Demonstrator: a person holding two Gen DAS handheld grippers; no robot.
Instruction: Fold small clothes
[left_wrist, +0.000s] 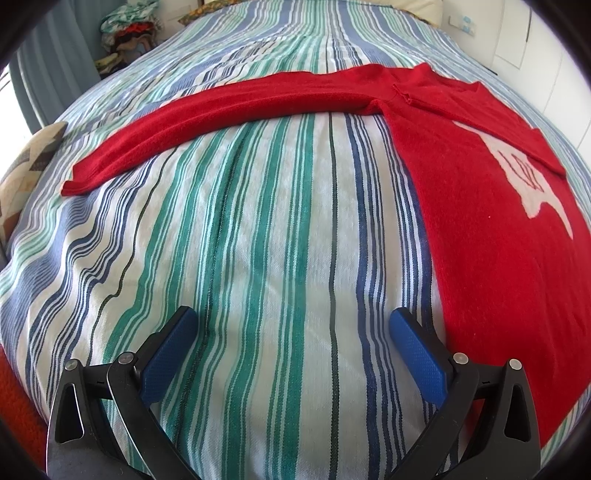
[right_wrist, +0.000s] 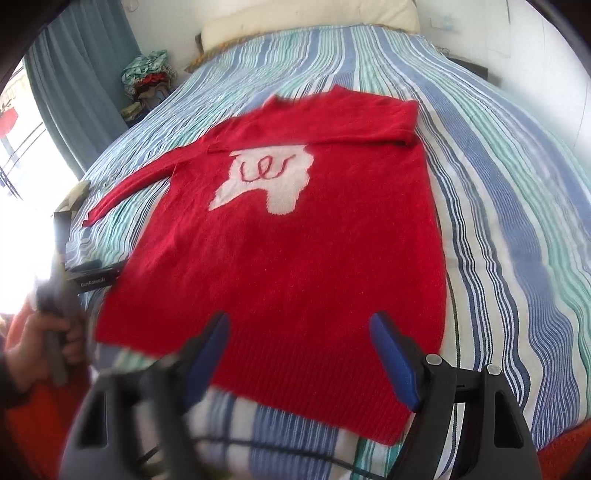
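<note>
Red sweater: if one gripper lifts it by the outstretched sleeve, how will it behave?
Likely floppy: the red sweater is soft knit lying limp on the striped bedspread. The long sleeve would probably stretch and trail. Its fuzzy surface should grip, not slip.

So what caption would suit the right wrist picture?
Open right gripper poised over the hem of a red sweater spread on a striped bed.

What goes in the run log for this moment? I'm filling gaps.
stage: mid-fold | red sweater: flat on striped bed, one sleeve folded in, other sleeve out | left gripper: open, empty | right gripper: open, over hem
</note>
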